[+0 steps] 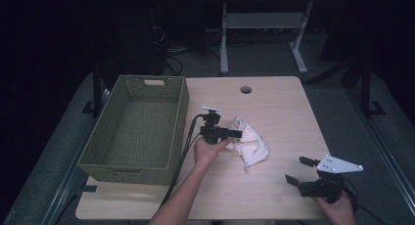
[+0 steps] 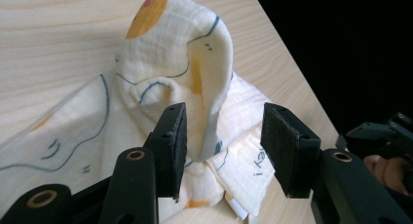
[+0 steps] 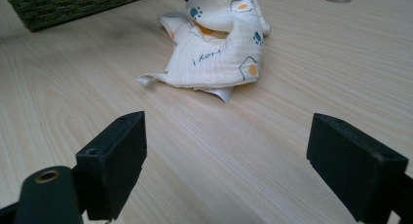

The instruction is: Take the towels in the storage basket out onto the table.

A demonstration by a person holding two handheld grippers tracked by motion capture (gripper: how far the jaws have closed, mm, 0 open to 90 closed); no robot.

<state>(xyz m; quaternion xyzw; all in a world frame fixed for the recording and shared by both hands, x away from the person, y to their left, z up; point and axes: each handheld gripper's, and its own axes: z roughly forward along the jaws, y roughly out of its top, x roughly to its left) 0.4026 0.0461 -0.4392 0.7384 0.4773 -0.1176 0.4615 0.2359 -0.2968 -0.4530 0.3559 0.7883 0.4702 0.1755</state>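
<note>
Nearby, green basket (image 1: 181, 118) holds nothing; cloth (image 1: 250, 143) on table (image 1: 288, 107)

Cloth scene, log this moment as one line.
left gripper: open around cloth fold | right gripper: open, apart | basket: empty

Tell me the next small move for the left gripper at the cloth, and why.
Probably close the left gripper. Its jaws stand open on either side of a raised fold of the cloth, so closing should pinch that fold. The right gripper sits open over bare table, apart from the cloth.
</note>
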